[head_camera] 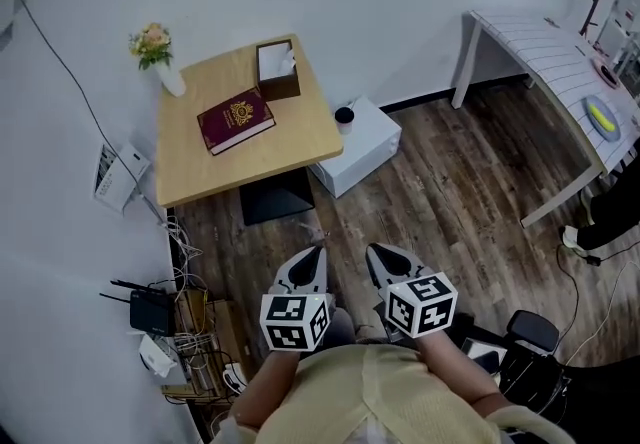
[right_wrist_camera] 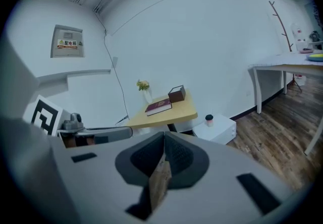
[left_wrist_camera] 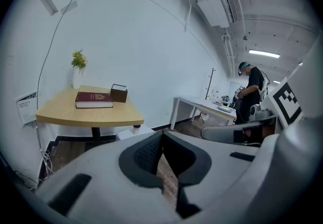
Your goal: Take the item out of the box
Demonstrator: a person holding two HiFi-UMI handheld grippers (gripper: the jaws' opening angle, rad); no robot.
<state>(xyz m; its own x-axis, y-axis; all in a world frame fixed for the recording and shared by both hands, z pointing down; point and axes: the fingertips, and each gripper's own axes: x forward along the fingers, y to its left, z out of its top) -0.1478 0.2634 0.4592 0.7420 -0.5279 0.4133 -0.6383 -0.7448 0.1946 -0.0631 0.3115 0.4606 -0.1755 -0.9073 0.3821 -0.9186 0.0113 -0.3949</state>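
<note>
A dark brown open-topped box point(head_camera: 277, 70) stands at the far edge of a small wooden table point(head_camera: 300, 147), with something white point(head_camera: 288, 60) poking out of it. The same box point(left_wrist_camera: 119, 93) shows far off in the left gripper view, and the box point(right_wrist_camera: 176, 94) also in the right gripper view. My left gripper point(head_camera: 312, 254) and right gripper point(head_camera: 380, 252) hang side by side over the wood floor, well short of the table. Both are shut and hold nothing. Neither the left gripper point(left_wrist_camera: 162, 134) nor the right gripper point(right_wrist_camera: 164, 134) has anything between its tips.
A red book point(head_camera: 236, 120) and a vase of flowers point(head_camera: 165, 72) share the table. A low white cabinet point(head_camera: 370, 147) with a cup point(head_camera: 344, 116) stands beside it. A long white table point(head_camera: 540, 52) is at right. A router and cables point(head_camera: 155, 312) lie at left. Another person point(left_wrist_camera: 250, 92) stands far off.
</note>
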